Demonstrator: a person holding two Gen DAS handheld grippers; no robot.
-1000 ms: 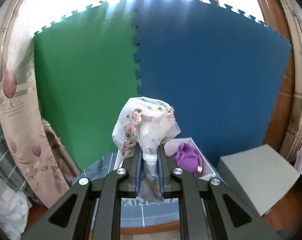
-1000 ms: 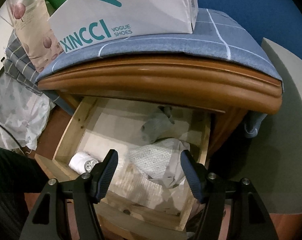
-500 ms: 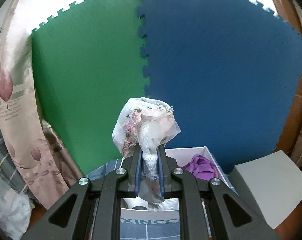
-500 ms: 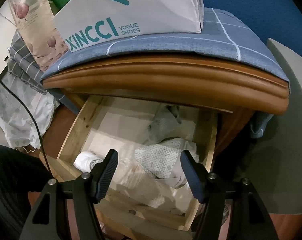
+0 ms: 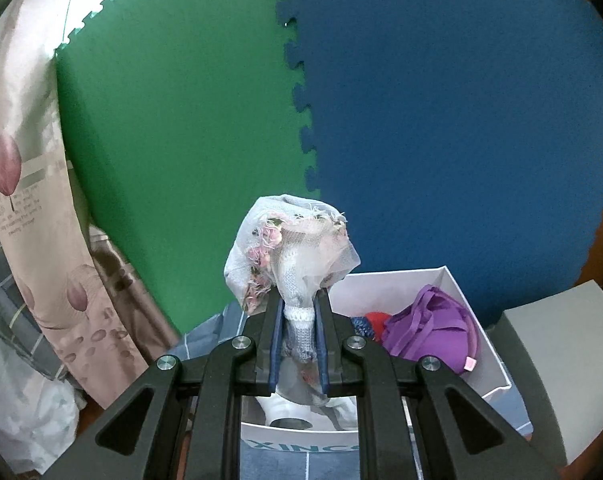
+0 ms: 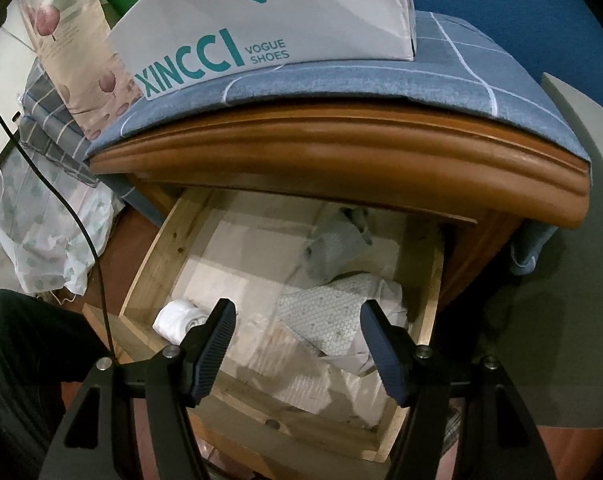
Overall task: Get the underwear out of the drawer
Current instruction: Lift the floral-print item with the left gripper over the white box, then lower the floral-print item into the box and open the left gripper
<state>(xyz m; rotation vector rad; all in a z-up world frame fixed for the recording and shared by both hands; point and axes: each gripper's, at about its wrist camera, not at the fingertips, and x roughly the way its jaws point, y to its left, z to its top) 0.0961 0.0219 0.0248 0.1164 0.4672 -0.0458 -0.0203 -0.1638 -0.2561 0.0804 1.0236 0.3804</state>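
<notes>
My left gripper is shut on a white lacy underwear piece with pink flowers and holds it above the white XINCCI shoe box, which holds a purple garment. My right gripper is open and empty above the open wooden drawer. In the drawer lie a patterned white-grey garment, a grey bundle at the back and a white roll at the front left.
The shoe box stands on a blue checked cloth on the wooden nightstand. Green and blue foam mats stand behind. A floral curtain hangs at left. A grey block is at right. A black cable hangs at left.
My left gripper has tilted down over the shoe box with the underwear, so the box interior shows more. My right gripper has shifted slightly over the drawer, staying open.
</notes>
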